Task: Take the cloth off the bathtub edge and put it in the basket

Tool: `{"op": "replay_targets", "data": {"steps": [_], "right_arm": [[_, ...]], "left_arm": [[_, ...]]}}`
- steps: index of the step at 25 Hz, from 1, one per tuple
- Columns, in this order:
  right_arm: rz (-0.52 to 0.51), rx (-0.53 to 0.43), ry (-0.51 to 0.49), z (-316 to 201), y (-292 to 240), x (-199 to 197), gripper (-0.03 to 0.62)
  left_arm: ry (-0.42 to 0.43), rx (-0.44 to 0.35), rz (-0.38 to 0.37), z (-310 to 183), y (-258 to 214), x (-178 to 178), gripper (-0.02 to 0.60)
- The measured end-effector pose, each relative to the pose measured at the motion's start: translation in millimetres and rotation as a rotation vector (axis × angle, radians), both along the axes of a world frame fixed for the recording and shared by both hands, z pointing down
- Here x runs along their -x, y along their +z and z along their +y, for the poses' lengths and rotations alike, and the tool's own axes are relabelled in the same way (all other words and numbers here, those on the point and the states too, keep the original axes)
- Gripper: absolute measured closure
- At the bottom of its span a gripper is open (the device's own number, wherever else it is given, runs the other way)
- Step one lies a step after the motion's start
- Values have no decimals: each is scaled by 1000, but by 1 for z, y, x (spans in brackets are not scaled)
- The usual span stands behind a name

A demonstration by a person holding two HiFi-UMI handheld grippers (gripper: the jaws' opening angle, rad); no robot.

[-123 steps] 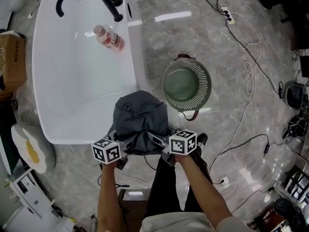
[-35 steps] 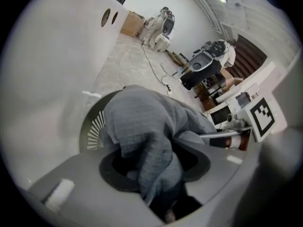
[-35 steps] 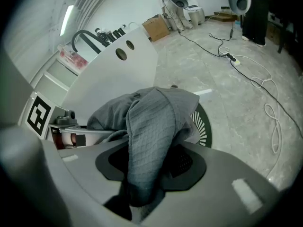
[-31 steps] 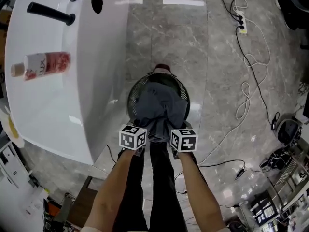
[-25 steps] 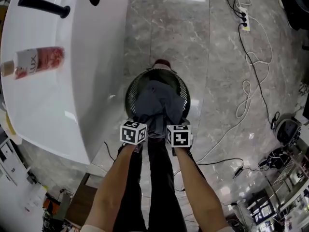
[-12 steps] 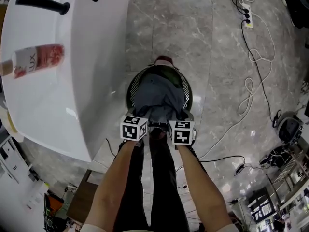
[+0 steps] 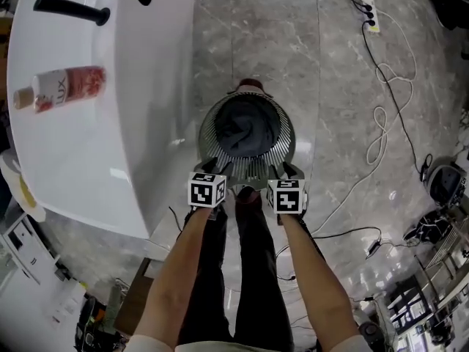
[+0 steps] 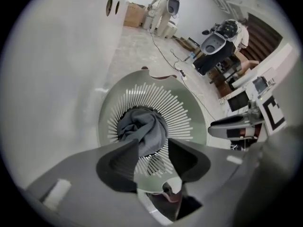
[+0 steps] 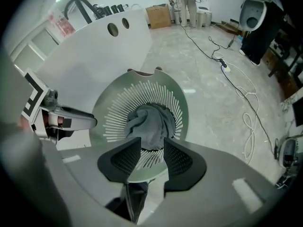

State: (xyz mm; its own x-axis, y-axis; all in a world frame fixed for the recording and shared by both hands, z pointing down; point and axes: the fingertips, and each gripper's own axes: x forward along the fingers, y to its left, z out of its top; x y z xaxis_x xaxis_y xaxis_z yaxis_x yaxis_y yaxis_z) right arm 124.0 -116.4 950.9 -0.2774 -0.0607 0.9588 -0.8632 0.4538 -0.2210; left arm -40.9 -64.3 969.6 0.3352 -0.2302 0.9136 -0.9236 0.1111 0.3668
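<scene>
The dark grey cloth [image 7: 248, 132] lies bunched in the bottom of the green slotted basket [image 7: 207, 149] on the floor beside the white bathtub [image 7: 110, 123]. My left gripper [image 7: 217, 169] hovers over the basket's near rim at the left, my right gripper [image 7: 283, 171] over the near rim at the right. In the left gripper view the cloth [image 8: 144, 129] sits beyond the left gripper [image 8: 154, 144], whose jaws have just been opening, with nothing between them. The right gripper [image 9: 152, 144] has likewise just been opening, and the cloth [image 9: 149, 119] lies apart below it.
A pink bottle [image 7: 62, 86] lies inside the tub near a black faucet [image 7: 66, 7]. White cables [image 7: 381, 123] and a power strip [image 7: 368, 9] trail over the marble floor at the right. The person's legs stand just behind the basket.
The cloth, which hung from both grippers over the basket's near rim, has dropped into the basket. Both grippers have let go of it and spread slightly apart.
</scene>
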Motion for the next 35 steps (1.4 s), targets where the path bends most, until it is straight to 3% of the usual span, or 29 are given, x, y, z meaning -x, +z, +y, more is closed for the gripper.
{"op": "replay_targets", "data": {"steps": [7, 11, 14, 19, 27, 35], "right_arm": [[18, -8, 50, 34, -33, -7, 467], [-36, -61, 95, 45, -71, 2, 463], [-101, -102, 112, 70, -110, 12, 425], [-153, -170, 189, 102, -186, 22, 425], [-265, -299, 275, 146, -303, 20, 425], [-352, -410, 312, 173, -383, 27, 425]], "left_arm": [[144, -49, 12, 7, -38, -9, 353], [150, -106, 35, 6, -70, -8, 353], [183, -150, 59, 19, -108, -9, 353], [249, -238, 93, 36, -189, 2, 353], [210, -404, 123, 67, -318, 26, 353], [149, -473, 233, 115, -393, -4, 353]]}}
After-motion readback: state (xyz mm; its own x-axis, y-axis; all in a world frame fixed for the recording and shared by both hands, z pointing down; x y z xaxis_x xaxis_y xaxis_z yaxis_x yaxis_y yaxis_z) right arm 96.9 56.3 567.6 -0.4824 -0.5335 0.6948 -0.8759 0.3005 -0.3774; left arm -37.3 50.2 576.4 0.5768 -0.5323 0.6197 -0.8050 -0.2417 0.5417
